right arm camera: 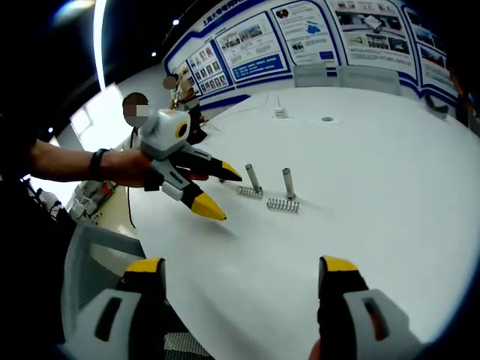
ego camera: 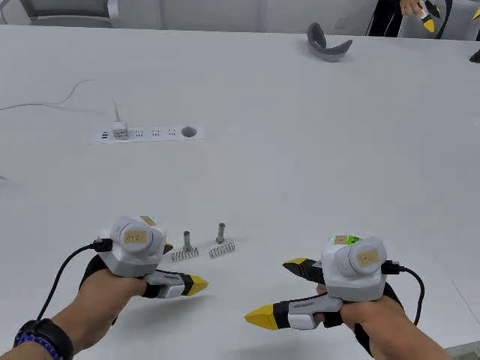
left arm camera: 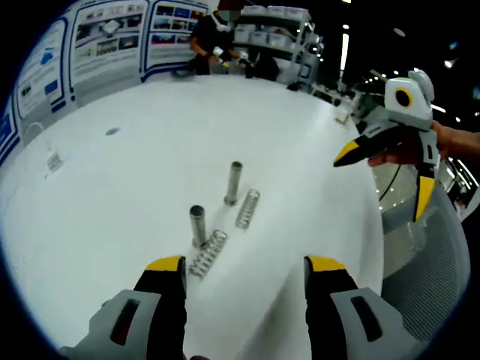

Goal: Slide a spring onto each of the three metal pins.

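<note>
Now, left pin [ego camera: 187, 240] and right pin [ego camera: 220, 232] stand upright on the white tabletop [ego camera: 315, 172], left spring [ego camera: 184, 255] and right spring [ego camera: 223, 249] lying beside their bases. Nearby, left gripper [left arm camera: 244, 266] and right gripper [right arm camera: 241, 264] hover, fingers spread, empty. Springs: probably light, squashy, prone to rolling; pinch mid-coil gently.

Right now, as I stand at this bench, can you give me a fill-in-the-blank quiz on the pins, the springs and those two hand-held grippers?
1. The number of pins standing upright on the table is ____.
2. The springs lie on the table, so ____ of them is on a pin.
3. The left gripper and the right gripper both have their jaws ____.
4. The jaw tips are coloured ____.

Missing words: two; none; open; yellow.
</note>
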`<state>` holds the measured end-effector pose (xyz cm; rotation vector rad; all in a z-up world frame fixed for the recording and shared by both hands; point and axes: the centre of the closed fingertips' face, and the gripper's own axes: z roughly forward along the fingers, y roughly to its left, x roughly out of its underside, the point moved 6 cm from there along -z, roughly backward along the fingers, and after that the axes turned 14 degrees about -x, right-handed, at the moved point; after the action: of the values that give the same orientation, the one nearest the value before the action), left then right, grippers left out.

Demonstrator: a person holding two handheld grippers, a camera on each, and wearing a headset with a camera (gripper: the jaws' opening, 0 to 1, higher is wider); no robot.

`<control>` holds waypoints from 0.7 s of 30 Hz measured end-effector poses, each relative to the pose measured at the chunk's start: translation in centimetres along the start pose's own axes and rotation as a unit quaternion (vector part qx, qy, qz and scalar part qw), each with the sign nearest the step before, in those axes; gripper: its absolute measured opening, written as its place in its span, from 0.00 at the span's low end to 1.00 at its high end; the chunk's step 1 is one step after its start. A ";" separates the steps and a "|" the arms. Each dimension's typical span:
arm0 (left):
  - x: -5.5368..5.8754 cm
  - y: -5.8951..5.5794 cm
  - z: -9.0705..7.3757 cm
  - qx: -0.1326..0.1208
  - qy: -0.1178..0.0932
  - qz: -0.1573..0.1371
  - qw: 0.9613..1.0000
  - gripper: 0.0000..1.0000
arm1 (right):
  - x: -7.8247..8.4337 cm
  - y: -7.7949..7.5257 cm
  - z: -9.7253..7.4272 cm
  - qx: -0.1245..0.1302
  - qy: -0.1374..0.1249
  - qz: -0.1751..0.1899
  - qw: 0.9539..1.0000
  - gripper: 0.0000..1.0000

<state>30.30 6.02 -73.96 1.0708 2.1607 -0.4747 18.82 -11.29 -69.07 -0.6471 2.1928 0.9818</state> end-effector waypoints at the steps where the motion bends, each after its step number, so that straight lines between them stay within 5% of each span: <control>1: 0.0 0.1 0.2 -0.001 -0.001 -0.004 1.000 0.64 | 0.1 0.0 -0.1 0.000 0.000 0.001 1.000 0.85; 15: 0.8 0.1 1.1 -0.009 0.004 -0.007 1.000 0.45 | 0.3 -0.2 -0.2 0.000 -0.003 0.009 1.000 0.83; 21: 1.2 0.6 1.4 -0.033 0.005 0.000 0.999 0.32 | 0.3 -0.2 -0.1 -0.001 -0.002 0.010 1.000 0.82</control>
<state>30.84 6.25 -75.75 1.0382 2.1704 -0.3962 18.71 -11.58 -69.29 -0.6246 2.1982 0.9954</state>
